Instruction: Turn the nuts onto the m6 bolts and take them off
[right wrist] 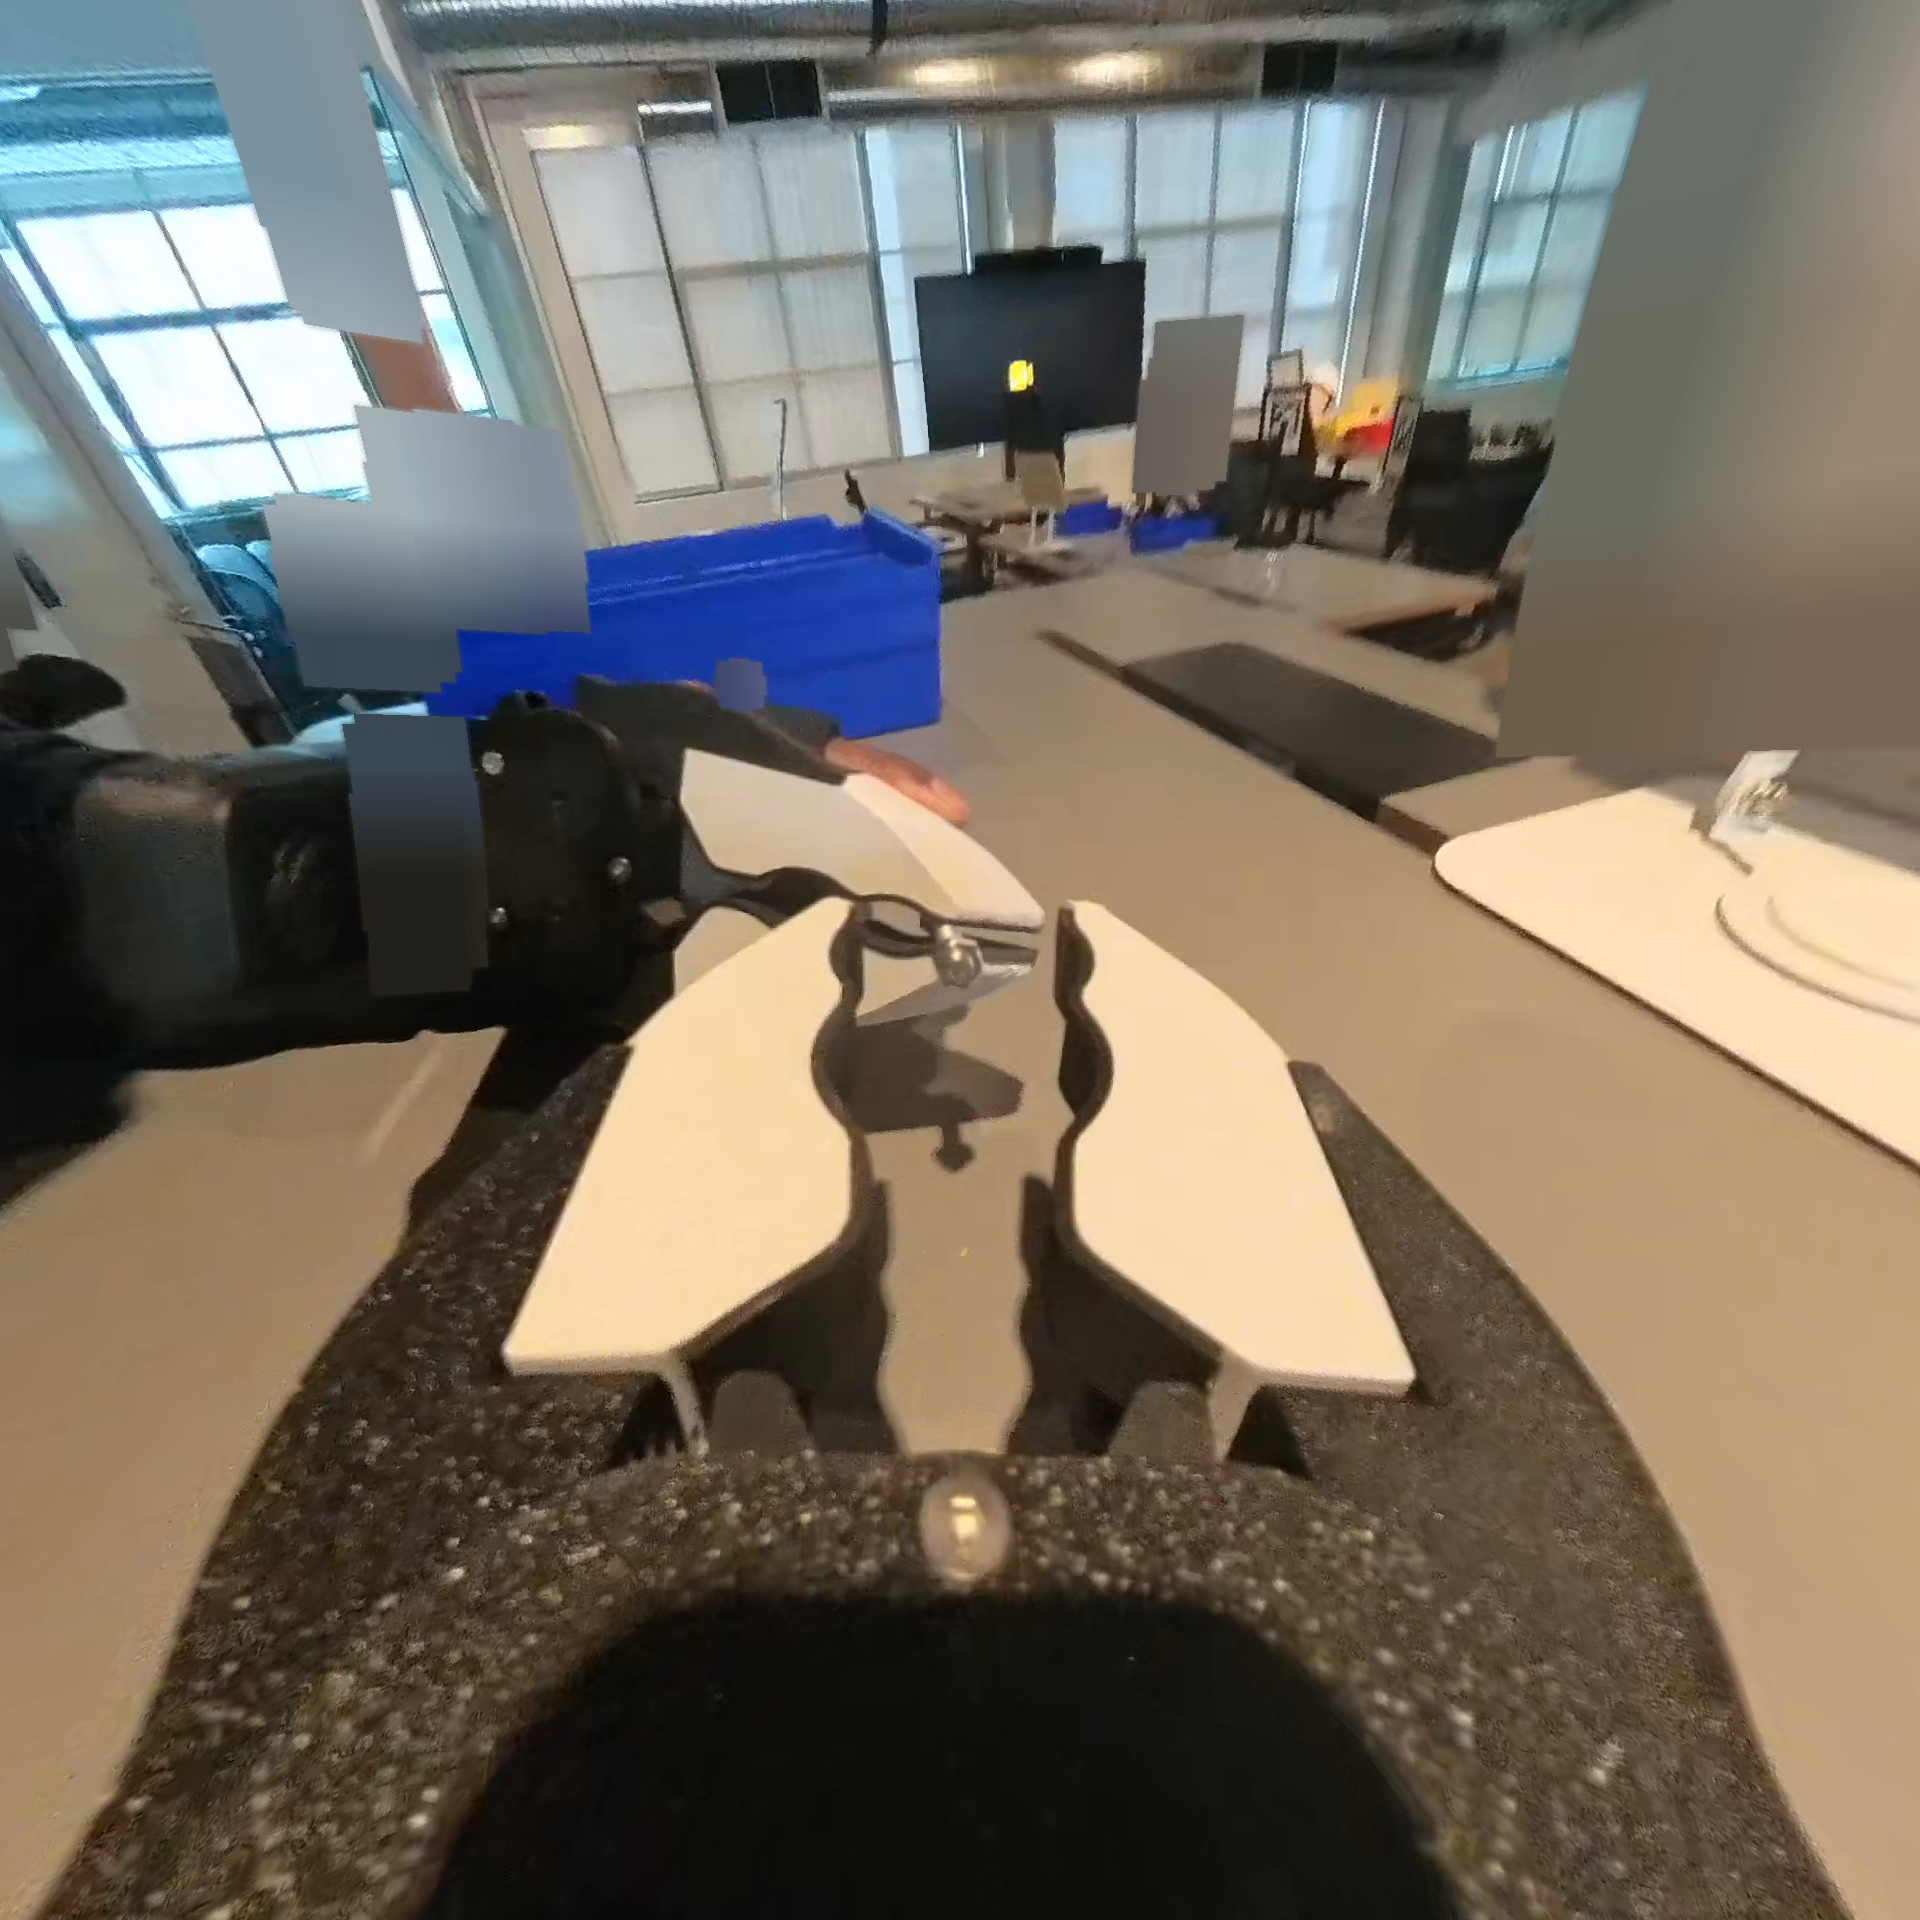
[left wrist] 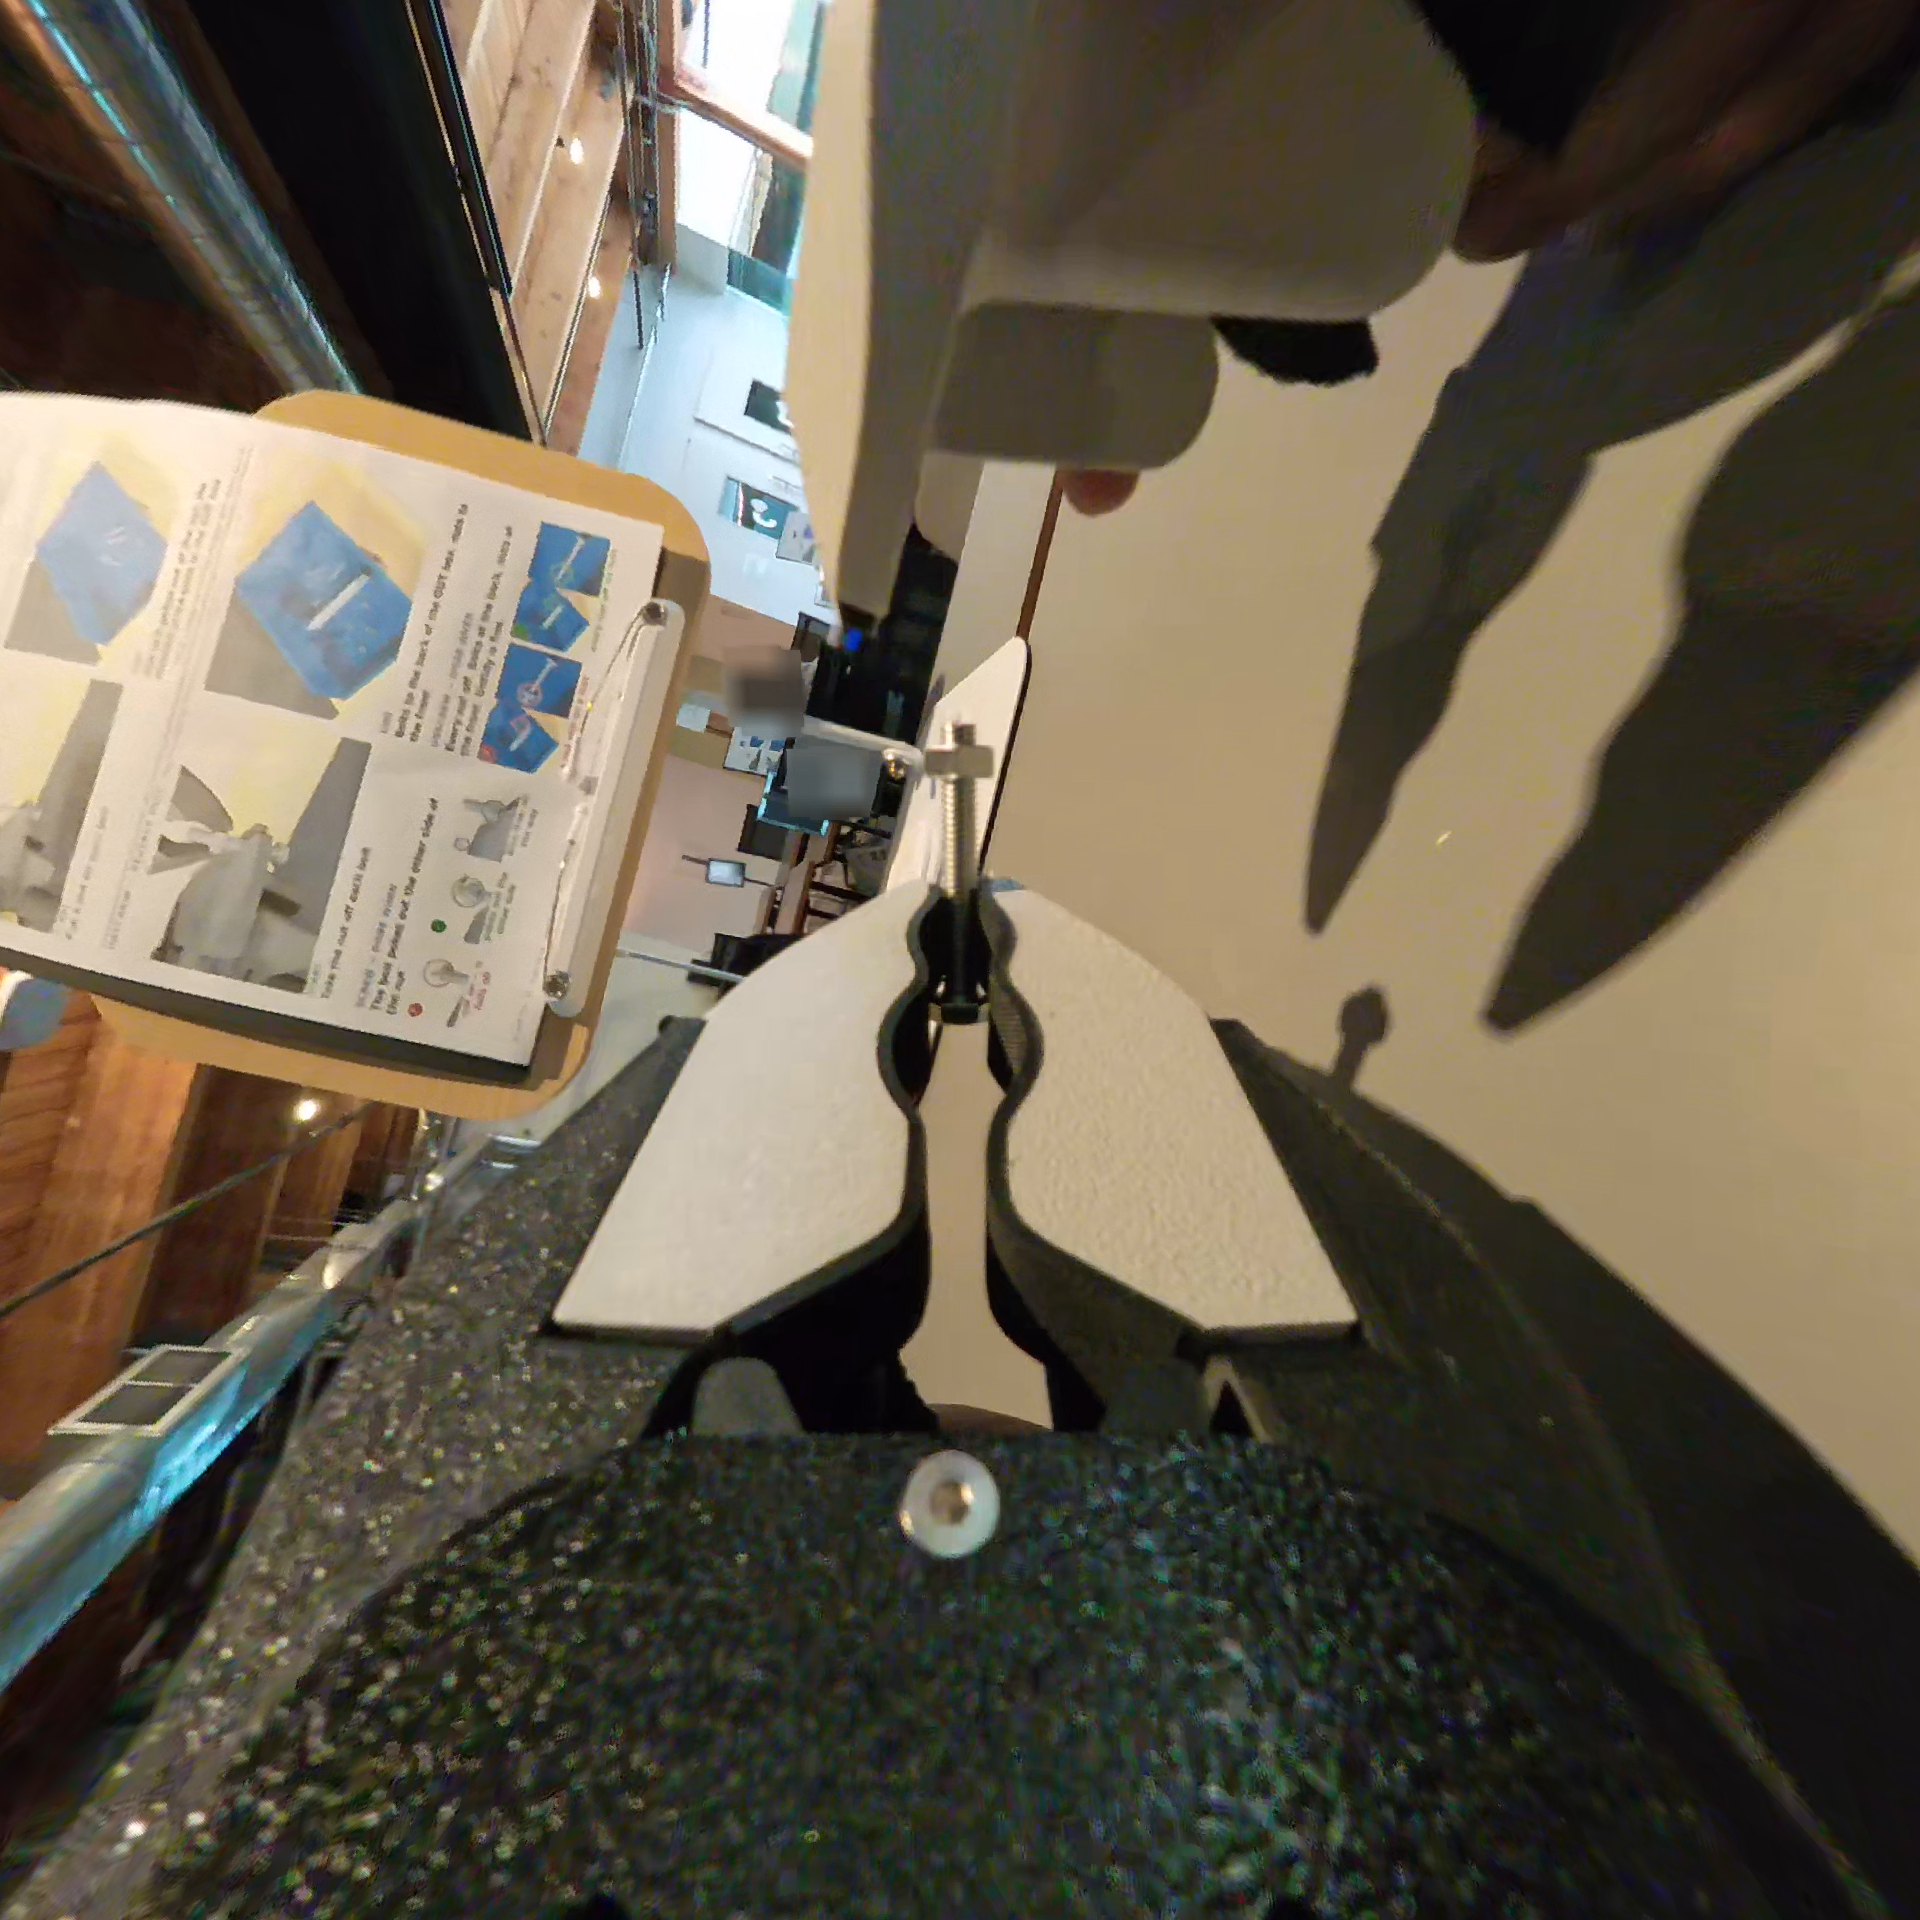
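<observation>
My left gripper [left wrist: 956,920] is shut on a silver M6 bolt [left wrist: 954,831]. The threaded shaft sticks out past the fingertips, with a hex nut [left wrist: 961,750] near its far end. In the right wrist view the left gripper [right wrist: 966,940] reaches in from the left, and the nut [right wrist: 956,961] shows end-on. My right gripper [right wrist: 951,935] is open. Its two white fingers [right wrist: 1164,1122] stand either side of the nut without touching it. In the left wrist view the right gripper's fingers [left wrist: 1070,384] hang just beyond the bolt's tip.
A grey table [right wrist: 1247,1039] lies under both grippers. A blue bin [right wrist: 758,613] stands at the back left, a black mat [right wrist: 1299,717] behind, and a white mat [right wrist: 1610,914] at the right. A clipboard with an instruction sheet [left wrist: 312,727] stands left of the left gripper. Spacing between my two grippers at the tips: around 5 cm.
</observation>
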Demonstrator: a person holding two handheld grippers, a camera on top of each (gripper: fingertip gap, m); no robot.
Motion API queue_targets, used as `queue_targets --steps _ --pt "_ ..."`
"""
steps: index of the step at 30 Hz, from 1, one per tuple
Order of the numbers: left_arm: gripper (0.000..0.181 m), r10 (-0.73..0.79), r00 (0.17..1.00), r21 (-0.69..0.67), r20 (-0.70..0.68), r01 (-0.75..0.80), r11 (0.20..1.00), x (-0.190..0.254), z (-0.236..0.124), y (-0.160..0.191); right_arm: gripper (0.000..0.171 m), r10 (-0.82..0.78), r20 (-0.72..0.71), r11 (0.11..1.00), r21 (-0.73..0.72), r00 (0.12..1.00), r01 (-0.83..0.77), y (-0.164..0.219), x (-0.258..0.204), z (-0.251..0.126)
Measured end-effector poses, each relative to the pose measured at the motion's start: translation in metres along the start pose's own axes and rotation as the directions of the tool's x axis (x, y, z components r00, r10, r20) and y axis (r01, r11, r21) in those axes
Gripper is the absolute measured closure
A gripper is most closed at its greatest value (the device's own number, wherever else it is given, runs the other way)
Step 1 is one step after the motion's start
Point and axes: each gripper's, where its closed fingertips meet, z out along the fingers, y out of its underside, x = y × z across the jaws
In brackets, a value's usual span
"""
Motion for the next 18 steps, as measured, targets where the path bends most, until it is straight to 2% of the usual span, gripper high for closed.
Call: queue_targets --steps 6,10,15,18 --pt "0.177 -0.132 0.991 0.000 0.020 0.132 0.991 -0.008 0.003 0.013 0.135 -0.124 -0.003 0.992 0.016 0.992 0.124 -0.001 -0.011 0.001" --pt "0.177 -0.268 0.963 -0.007 0.041 0.268 0.963 -0.014 0.006 0.023 0.135 -0.095 -0.029 0.994 0.054 0.995 0.097 -0.006 -0.005 -0.004" --pt "0.177 -0.335 0.927 -0.062 0.169 0.349 0.935 -0.030 0.001 0.038 0.137 -0.082 -0.150 0.991 0.092 0.985 0.096 -0.012 0.010 -0.009" --pt "0.177 -0.429 0.867 -0.058 0.253 0.456 0.888 -0.037 -0.004 0.033 0.139 -0.122 -0.232 0.987 0.070 0.965 0.142 -0.011 0.012 -0.011"
